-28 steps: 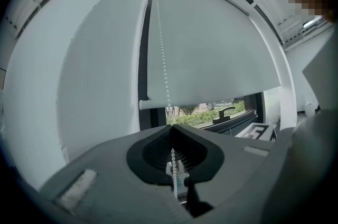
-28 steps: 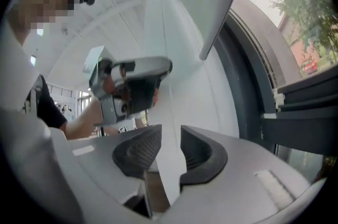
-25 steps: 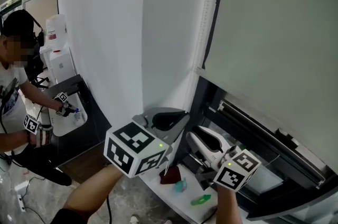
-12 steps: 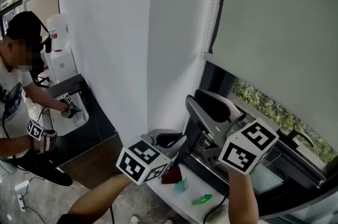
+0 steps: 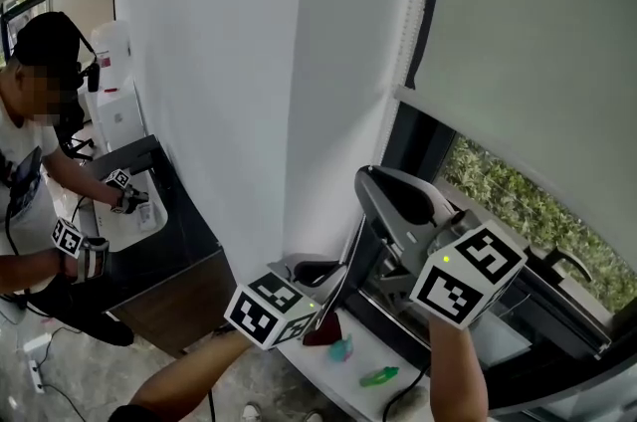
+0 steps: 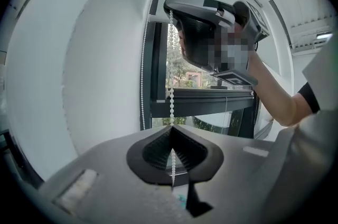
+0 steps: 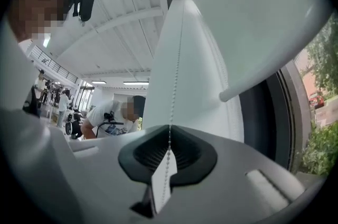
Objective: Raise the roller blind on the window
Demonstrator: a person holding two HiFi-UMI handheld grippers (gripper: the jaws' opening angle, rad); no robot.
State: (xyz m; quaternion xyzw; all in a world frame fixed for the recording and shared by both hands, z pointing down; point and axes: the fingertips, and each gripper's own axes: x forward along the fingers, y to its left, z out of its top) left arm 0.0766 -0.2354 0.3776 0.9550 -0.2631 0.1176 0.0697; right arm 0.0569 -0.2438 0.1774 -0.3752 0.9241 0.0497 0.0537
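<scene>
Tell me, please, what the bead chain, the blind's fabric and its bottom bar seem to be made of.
The bead chain is probably white plastic: small, slightly glossy round beads. The blind fabric looks like a matte, opaque pale grey textile; it hangs flat without shine. The bottom bar is a smooth white rounded tube, painted metal or plastic; I cannot tell which.

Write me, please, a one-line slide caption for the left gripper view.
Left gripper shut on the bead chain; above, the right gripper, jaws closing on the same chain.
</scene>
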